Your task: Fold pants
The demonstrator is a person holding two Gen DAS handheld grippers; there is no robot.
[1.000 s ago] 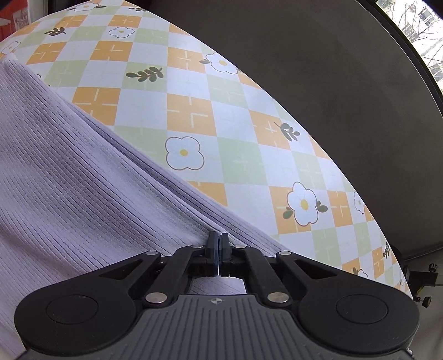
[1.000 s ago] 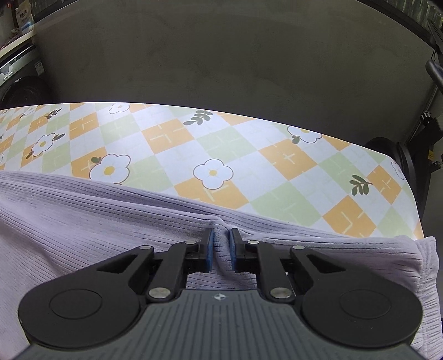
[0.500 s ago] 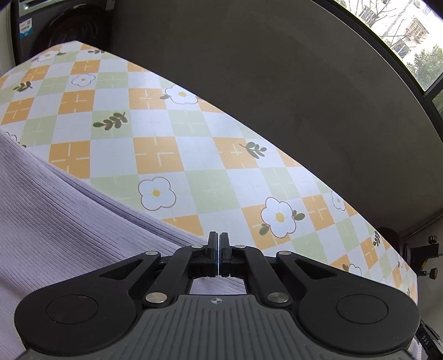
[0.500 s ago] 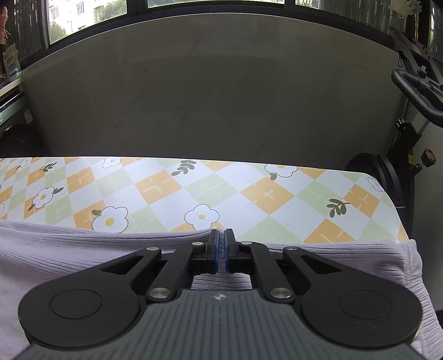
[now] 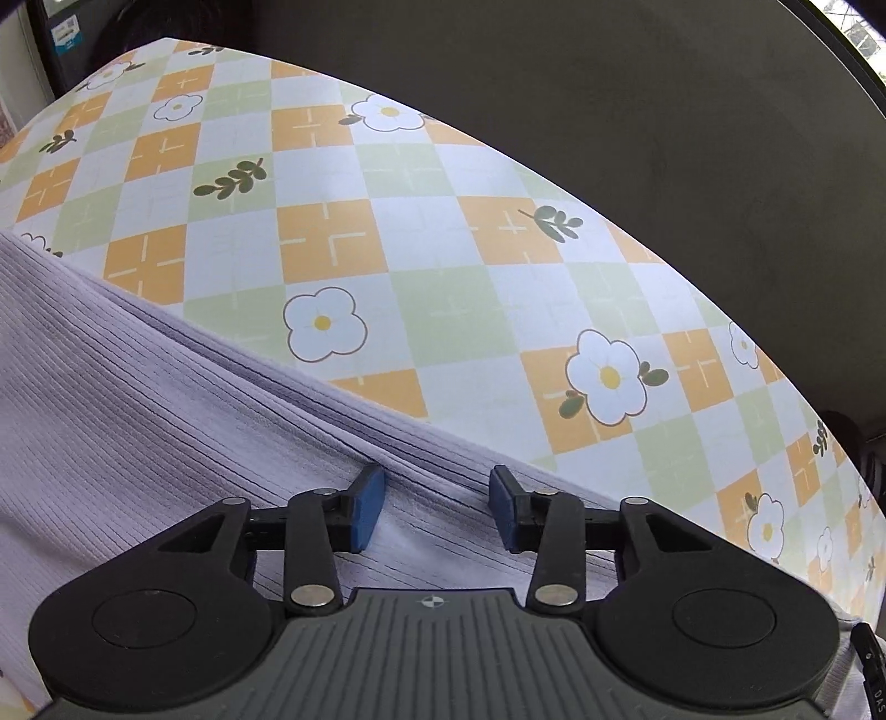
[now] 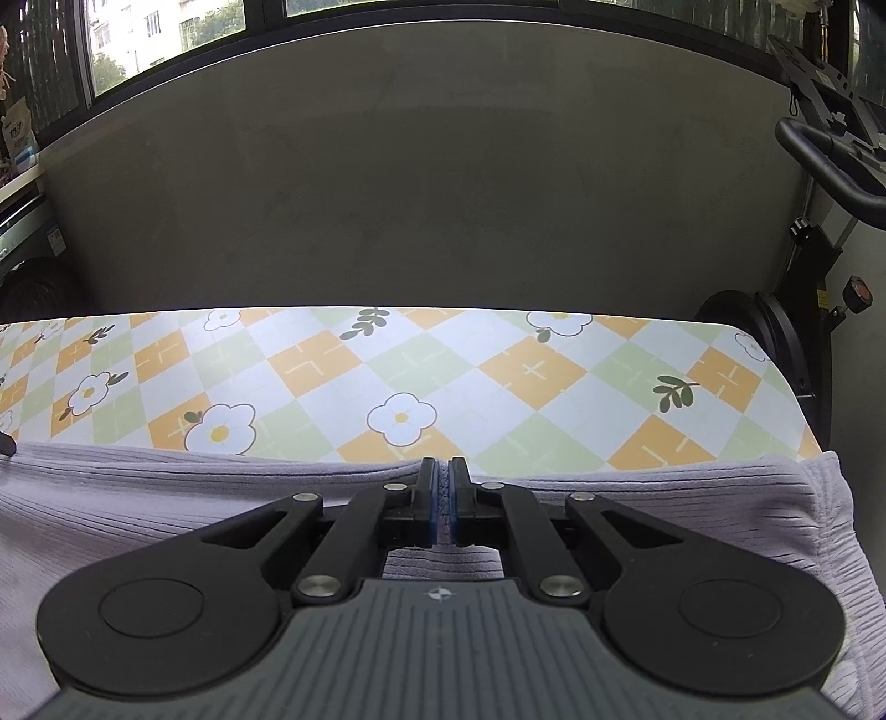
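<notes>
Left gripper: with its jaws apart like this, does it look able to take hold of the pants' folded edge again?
Probably yes. The left gripper is open right over the lilac pants, its fingertips straddling the ridge of cloth with nothing between. The right gripper is shut on the same edge.

A home: floral checked tablecloth (image 6: 443,365), exercise bike (image 6: 819,166), windows (image 6: 166,33) behind.

One pair of lilac ribbed pants (image 5: 166,399) lies on one flower-patterned tablecloth (image 5: 443,249), with two grippers, one exercise bike (image 6: 819,266).
</notes>
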